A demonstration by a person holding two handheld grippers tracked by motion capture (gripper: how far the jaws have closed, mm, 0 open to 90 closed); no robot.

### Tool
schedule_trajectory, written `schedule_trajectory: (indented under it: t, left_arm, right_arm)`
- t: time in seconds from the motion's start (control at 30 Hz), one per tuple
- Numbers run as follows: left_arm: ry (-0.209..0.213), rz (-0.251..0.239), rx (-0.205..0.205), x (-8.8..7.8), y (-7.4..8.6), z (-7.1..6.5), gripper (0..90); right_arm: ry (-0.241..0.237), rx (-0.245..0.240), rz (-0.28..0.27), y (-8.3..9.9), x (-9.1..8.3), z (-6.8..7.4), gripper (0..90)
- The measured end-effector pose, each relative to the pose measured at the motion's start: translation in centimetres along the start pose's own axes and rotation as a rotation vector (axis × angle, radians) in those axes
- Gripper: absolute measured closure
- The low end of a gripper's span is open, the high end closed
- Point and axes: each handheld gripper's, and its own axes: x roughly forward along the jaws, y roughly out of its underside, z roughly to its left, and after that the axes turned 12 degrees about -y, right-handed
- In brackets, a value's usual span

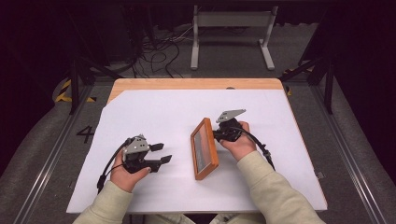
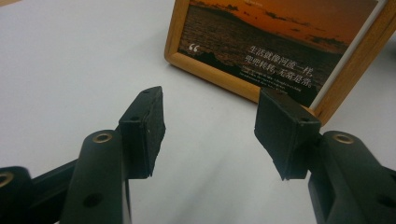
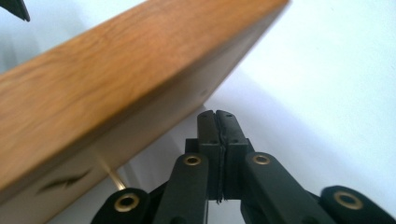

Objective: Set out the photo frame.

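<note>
Sleeves [image 1: 261,186] nearest; wooden picture frame [image 1: 204,148] stands between both grippers.

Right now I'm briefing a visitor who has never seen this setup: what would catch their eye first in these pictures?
The wooden-framed sunset picture with white script stands out, propped on edge right of centre on the white table cover. Just behind it sits the right gripper, its black jaws pressed together at the frame's back. The left gripper points at the picture's front, jaws apart with nothing between them.
</note>
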Motion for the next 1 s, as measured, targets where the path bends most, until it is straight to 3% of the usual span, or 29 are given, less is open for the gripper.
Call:
schedule_trajectory:
  t: [0.27,0.57,0.83,1.0]
  left_arm:
    - [-0.026,0.016,0.016,-0.2,0.2,0.1,42.1]
    - [-0.029,0.021,0.014,-0.4,0.4,0.1,41.6]
    - [-0.030,0.025,0.012,-0.4,0.5,0.2,41.6]
    - [-0.029,0.023,0.017,-0.5,0.6,0.1,41.6]
  right_arm:
    - [0.021,0.049,0.023,0.0,-2.7,0.8,69.3]
    - [0.031,0.074,-0.026,-1.2,-5.4,2.3,45.6]
    - [-0.011,0.085,-0.086,-2.8,-6.8,4.1,38.5]
    - [-0.030,0.118,-0.076,-3.3,-6.6,4.8,36.5]
